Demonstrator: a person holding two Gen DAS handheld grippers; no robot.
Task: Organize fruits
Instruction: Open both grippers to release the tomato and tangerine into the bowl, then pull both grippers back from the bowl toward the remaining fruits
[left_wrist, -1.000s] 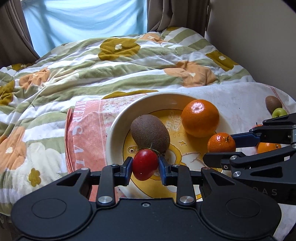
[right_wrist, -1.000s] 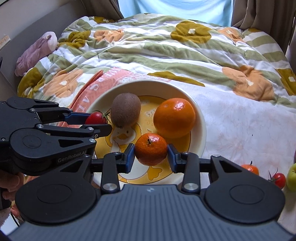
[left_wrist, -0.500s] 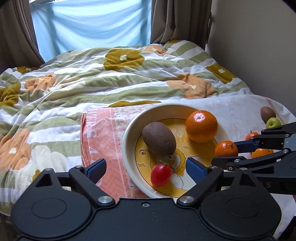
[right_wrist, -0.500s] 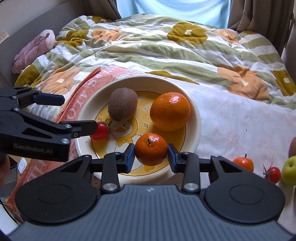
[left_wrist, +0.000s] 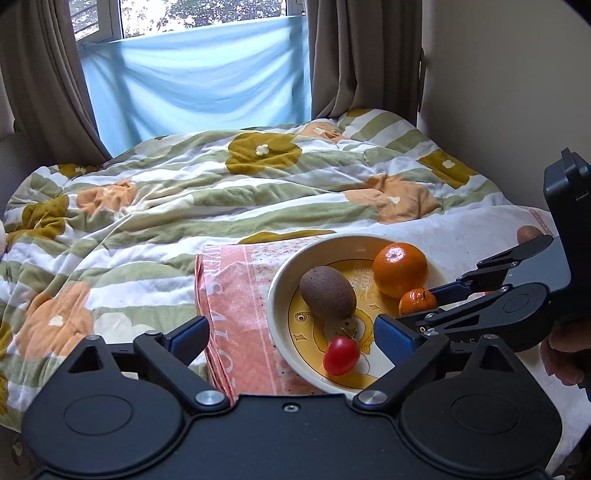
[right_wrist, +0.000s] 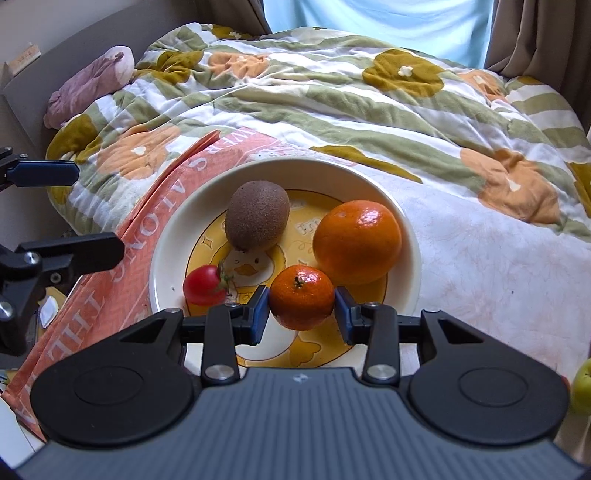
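Holding the mandarin across its middle: right gripper has both pads against the sides, low over the near part of the bowl. Can't tell if the fruit is down on the bowl floor or just above it. Light, firm, loose skin with some give, slightly waxy; grip at the widest line looks right to me, and a hard squeeze would likely bruise it.

Left gripper is spread wide and empty, hanging at the bowl's near edge.

Tomato lies free in the bowl just left of the mandarin, not touching the pads. Thin skin, soft, rolls easily; take it side to side, gently.

Kiwi is behind it, fuzzy, so good friction; take it across the short axis.

Orange at back right touches the mandarin. Heaviest, glossy, needs a wide opening.

Green apple lies outside the bowl at far right, on the bedding.
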